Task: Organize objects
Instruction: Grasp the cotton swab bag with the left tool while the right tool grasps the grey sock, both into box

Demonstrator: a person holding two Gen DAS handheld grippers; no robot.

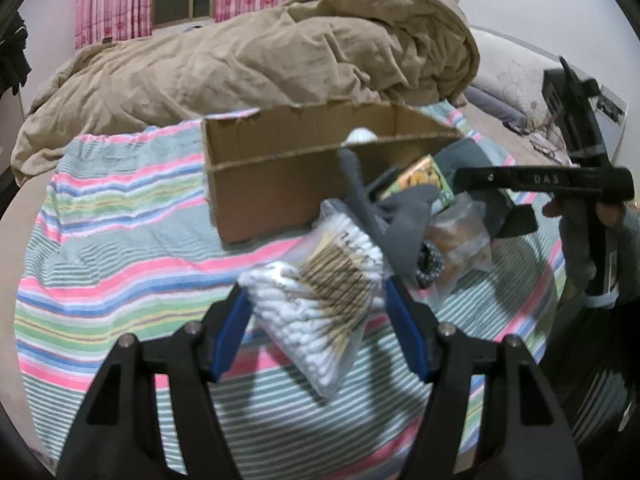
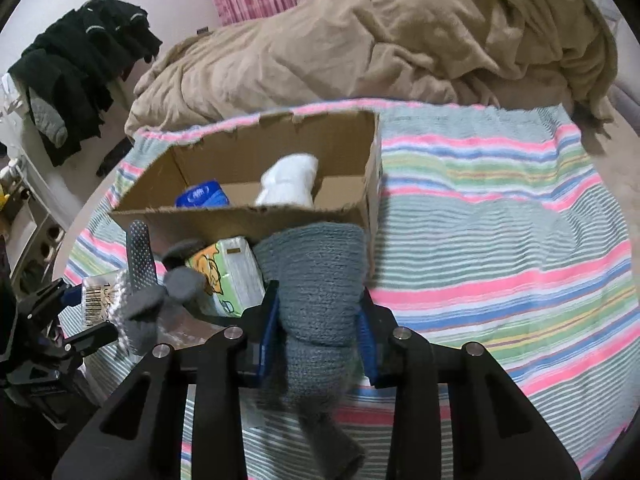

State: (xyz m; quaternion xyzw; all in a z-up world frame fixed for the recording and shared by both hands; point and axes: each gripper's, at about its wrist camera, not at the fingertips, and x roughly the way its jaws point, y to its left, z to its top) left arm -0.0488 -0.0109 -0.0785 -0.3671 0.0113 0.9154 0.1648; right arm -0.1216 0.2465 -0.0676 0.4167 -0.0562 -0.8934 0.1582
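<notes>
Cardboard box (image 2: 256, 216) on the striped towel (image 2: 500, 216) already holds a white roll (image 2: 290, 180) and a blue pack (image 2: 202, 196). Left gripper (image 1: 316, 304) pinches the cotton swabs (image 1: 320, 296); right gripper (image 2: 318, 320) squeezes a grey sock (image 2: 320, 280). Gloves (image 1: 384, 216), tissues (image 2: 224, 276) and a snack bag (image 1: 460, 236) look left to pack.

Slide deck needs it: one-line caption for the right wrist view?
Right gripper clamps a grey knitted sock before the cardboard box.

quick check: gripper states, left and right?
Left gripper: jaws around the cotton swab bag, closed on it.
Right gripper: closed on the grey knit item.
</notes>
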